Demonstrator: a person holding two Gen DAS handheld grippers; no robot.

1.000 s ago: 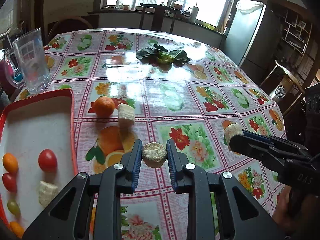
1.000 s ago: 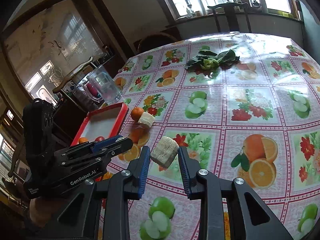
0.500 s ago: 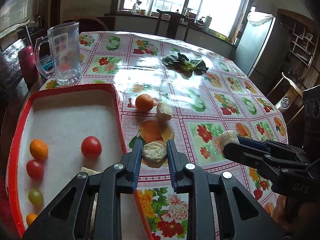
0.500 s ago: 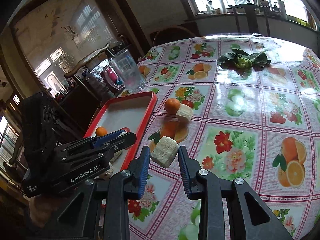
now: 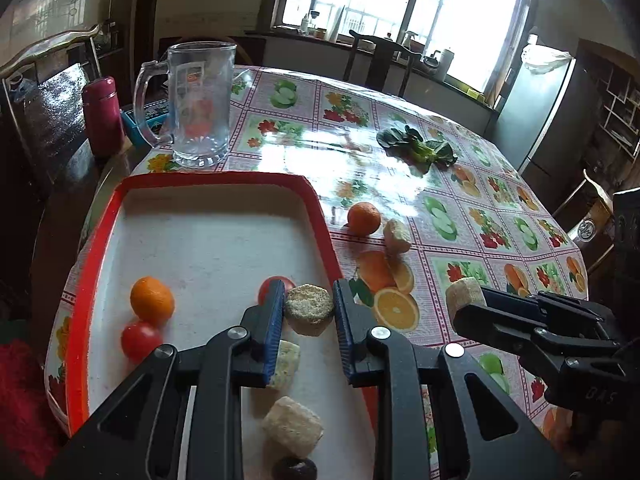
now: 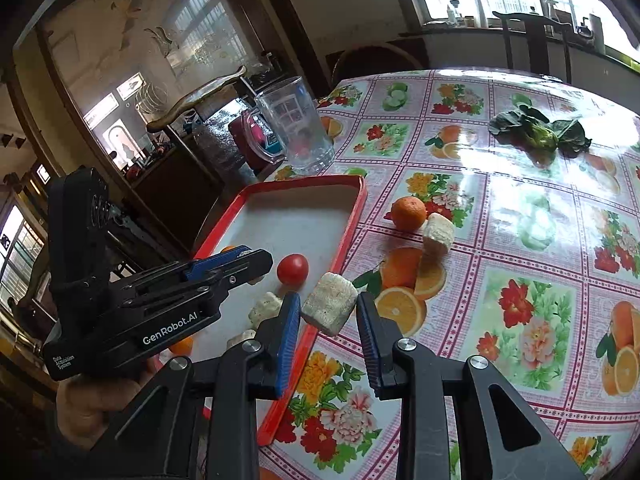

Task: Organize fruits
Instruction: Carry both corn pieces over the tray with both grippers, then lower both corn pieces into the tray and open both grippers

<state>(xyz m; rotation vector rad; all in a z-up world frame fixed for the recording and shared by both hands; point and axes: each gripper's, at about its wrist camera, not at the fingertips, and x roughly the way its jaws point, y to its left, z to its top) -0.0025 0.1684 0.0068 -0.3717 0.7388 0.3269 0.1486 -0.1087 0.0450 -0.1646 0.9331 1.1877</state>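
Between the blue pads of the left tongs (image 5: 309, 312) sits a round crumbly chunk (image 5: 309, 307). The pads pinch it from both sides, so it hangs in the air and does not fall. It hangs over the near part of the red tray (image 5: 96, 236), just inside the tray's right rim. That looks like the spot where it will be let go.

The right tongs (image 6: 328, 312) pinch a blocky chunk (image 6: 329, 307) the same way. This chunk is tilted, with one corner down. It hangs right over the tray's red rim, not yet well inside. I think it has to go a bit more toward the tray before the pads let go, or it could land on the rim and roll off.

Below the left tongs, the tray holds more pale chunks (image 5: 292, 426), a red tomato (image 5: 141, 341) touching a small orange (image 5: 152, 299), and another tomato (image 6: 293, 269) by the right rim. They lie there because the tray is where the sorted food goes.

Out on the flowery cloth (image 5: 460, 216) one orange (image 5: 363, 218) and one pale chunk (image 5: 397, 235) lie side by side, almost touching. They are not yet picked up. Some green leaves (image 5: 420, 148) lie far back, and a glass mug (image 5: 198, 104) stands behind the tray.

So the job looks more than half done.
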